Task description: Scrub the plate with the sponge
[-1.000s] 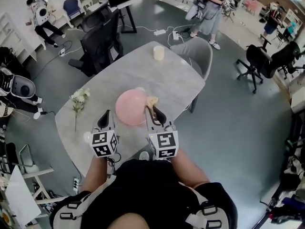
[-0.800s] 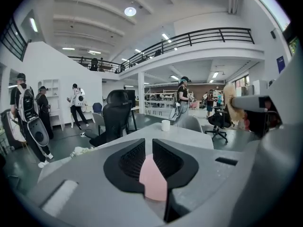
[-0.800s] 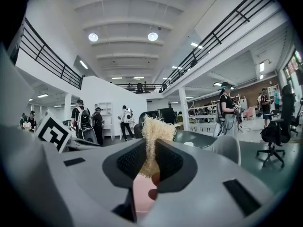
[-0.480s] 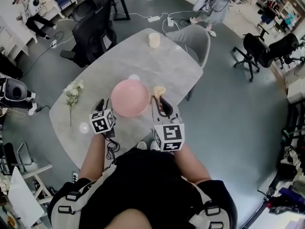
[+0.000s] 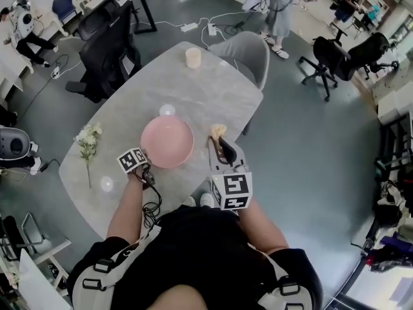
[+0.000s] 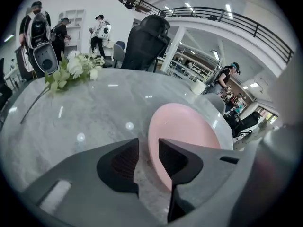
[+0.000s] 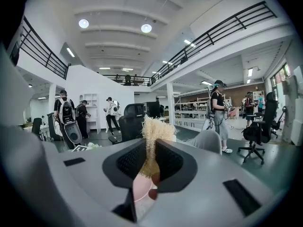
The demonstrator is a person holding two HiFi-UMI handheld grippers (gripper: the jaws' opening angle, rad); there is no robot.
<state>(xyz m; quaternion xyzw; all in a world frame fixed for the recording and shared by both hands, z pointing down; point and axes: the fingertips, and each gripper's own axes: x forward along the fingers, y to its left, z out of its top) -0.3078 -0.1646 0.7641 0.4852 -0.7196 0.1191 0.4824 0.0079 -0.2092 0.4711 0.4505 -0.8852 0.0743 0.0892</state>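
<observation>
One pink plate (image 5: 167, 141) lies on the table (image 5: 213, 95), with the left gripper (image 6: 148, 148) opening at its near rim, gripping nothing. The right gripper (image 7: 151, 150) clamps the sponge (image 5: 218, 131), partly hidden between its jaws.

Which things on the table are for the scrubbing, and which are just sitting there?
For the job:
pink plate
sponge, pinched in the right gripper

Just lying about:
white flowers
pale cup at the far end
small clear round thing beside the plate
</observation>
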